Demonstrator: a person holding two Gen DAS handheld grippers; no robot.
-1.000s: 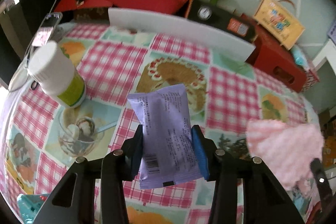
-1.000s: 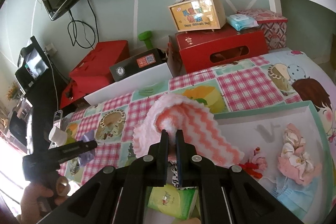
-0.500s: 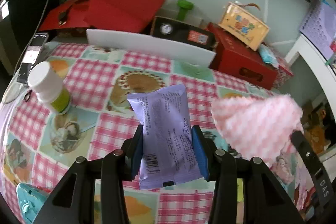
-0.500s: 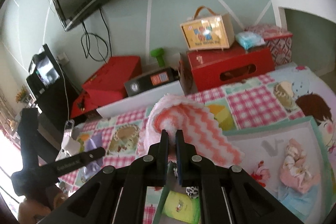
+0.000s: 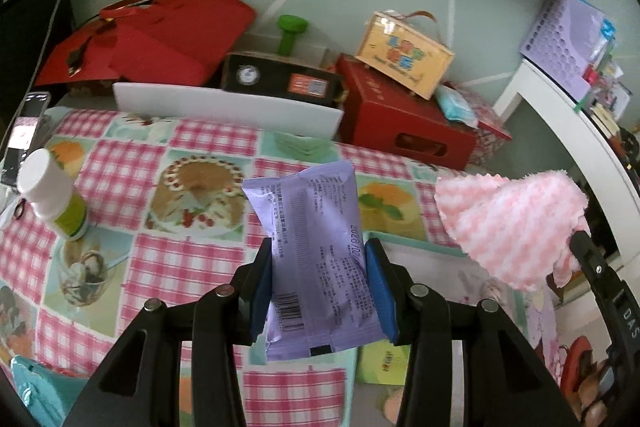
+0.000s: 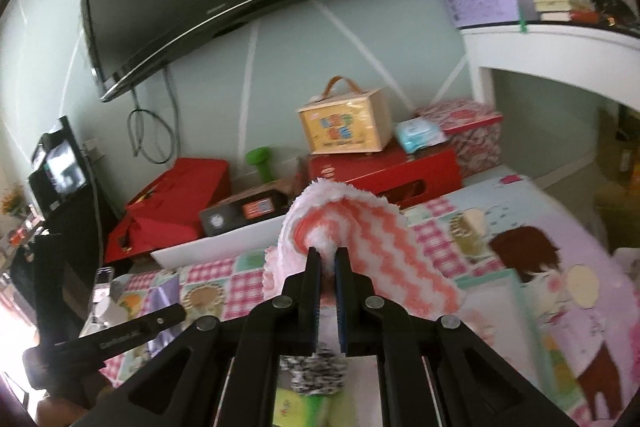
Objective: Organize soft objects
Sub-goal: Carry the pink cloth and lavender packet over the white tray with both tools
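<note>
The table (image 5: pixel 132 163), covered by a checked cloth with cake prints, is seen from above by both wrist cameras, so both loads are judged to be carried clear of it rather than dragged across.

The tray (image 5: pixel 416 247), a pale, teal-rimmed box, lies on the right part of the table, below and ahead of both grippers. It is judged to be the collecting place for the soft things. Little of its inside is shown: a green packet (image 5: pixel 382 363) is seen near its near edge, and a black-and-white fuzzy item (image 6: pixel 318 373) is glimpsed under the right fingers. Whether either lies inside the rim cannot be told.

The pink cloth (image 6: pixel 360 239), a fluffy zigzag towel, is pinched at a gathered fold by the right gripper (image 6: pixel 327 263), whose fingers are drawn nearly together on it. The rest is left to droop to either side, as is expected of a limp fabric held at one point. It is held in the air above the tray's left edge.

The purple packet (image 5: pixel 316 259), a sealed pouch, is clamped across its width by the left gripper (image 5: pixel 318 279), fingers set at a moderate spread against its two long sides. It is kept upright, its top end standing free above the pads, over the table just left of the tray.

A white bottle (image 5: pixel 52 199) stands well to the left, untouched.
</note>
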